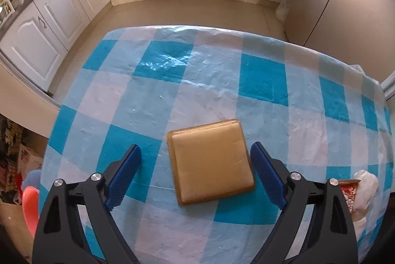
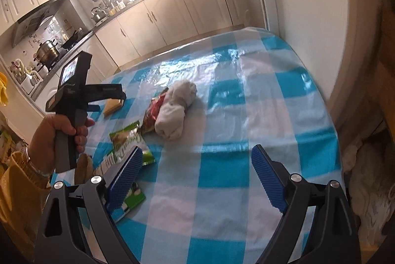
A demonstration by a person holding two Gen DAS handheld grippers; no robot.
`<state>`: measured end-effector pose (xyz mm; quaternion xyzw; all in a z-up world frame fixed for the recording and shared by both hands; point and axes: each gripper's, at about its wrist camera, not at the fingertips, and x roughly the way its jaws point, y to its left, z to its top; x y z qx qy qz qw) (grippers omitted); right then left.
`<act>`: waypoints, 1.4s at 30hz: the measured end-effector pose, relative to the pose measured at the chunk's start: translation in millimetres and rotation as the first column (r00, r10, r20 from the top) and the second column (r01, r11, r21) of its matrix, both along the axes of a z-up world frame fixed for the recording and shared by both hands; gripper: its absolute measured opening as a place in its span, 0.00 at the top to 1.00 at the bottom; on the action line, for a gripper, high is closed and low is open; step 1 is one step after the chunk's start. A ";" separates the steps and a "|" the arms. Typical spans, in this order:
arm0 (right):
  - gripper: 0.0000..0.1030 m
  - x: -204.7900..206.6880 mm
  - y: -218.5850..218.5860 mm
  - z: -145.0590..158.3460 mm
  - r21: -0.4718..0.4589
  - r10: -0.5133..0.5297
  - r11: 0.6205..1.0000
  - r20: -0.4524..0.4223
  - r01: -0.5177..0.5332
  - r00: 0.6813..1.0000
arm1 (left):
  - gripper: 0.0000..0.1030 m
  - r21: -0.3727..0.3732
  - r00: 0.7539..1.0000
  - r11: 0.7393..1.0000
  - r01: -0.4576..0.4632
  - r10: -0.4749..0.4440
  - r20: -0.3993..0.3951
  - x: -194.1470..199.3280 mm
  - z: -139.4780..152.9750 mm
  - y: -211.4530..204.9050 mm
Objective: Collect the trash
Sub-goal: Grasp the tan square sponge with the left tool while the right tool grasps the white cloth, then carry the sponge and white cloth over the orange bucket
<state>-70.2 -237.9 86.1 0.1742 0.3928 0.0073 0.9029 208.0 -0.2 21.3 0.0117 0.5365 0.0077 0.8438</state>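
Left tool [image 1: 196, 173] held wide, straddling tan square packet [image 1: 209, 161] lying flat on worktop [image 1: 271, 115], untouched. Packet judged light, soft, slippery; side edges best gripped. Right tool [image 2: 197, 176] wide, empty.

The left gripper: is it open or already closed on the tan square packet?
Open. The left gripper has its blue pads on either side of the tan square packet, with tablecloth visible in the gaps.
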 end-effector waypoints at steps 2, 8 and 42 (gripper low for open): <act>0.14 8.9 0.9 0.0 -0.012 0.008 1.000 -0.002 -0.008 1.000 | 0.25 0.000 1.000 1.000 0.018 -0.018 0.016 -2.7 1.5 -1.1; 0.14 40.9 11.3 -4.8 -0.079 0.031 0.996 -0.011 -0.032 0.999 | 0.37 -0.006 0.999 1.000 0.029 -0.029 0.035 -6.8 2.7 -4.6; 0.67 115.6 76.2 -40.6 -0.061 0.232 0.970 -0.071 -0.236 0.970 | 0.37 -0.209 0.995 0.978 0.022 -0.002 0.097 -102.0 28.4 87.2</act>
